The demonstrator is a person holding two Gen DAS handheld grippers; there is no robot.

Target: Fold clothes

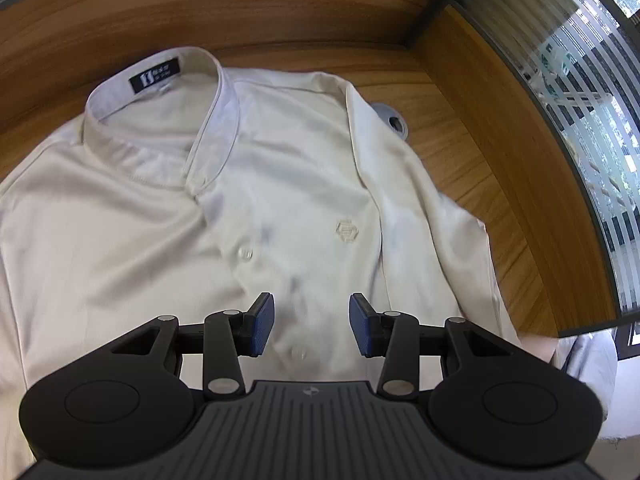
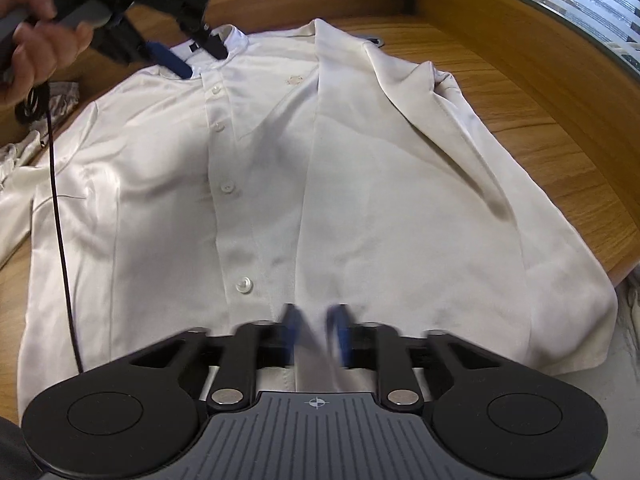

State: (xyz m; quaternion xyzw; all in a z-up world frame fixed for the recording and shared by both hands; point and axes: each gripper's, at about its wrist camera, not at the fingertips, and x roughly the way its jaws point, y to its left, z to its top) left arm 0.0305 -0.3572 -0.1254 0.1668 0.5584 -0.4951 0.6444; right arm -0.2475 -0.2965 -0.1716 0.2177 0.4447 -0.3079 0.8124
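A cream button-front shirt (image 2: 280, 184) lies face up on a wood-grain table (image 1: 472, 148), collar at 12 o'clock, with one side folded in over the front; a raised wooden edge rims the tabletop, and beyond it at 2 o'clock runs striped frosted glass (image 1: 580, 92). The left gripper (image 1: 311, 326) hangs over the button placket with its blue pads spread and nothing between them, a person's hand (image 2: 34, 36) holding it near the collar at 10 o'clock. The right gripper (image 2: 316, 334) sits low over the shirt's lower front at 6 o'clock, its fingers blurred with a narrow gap, and I cannot tell whether they pinch cloth
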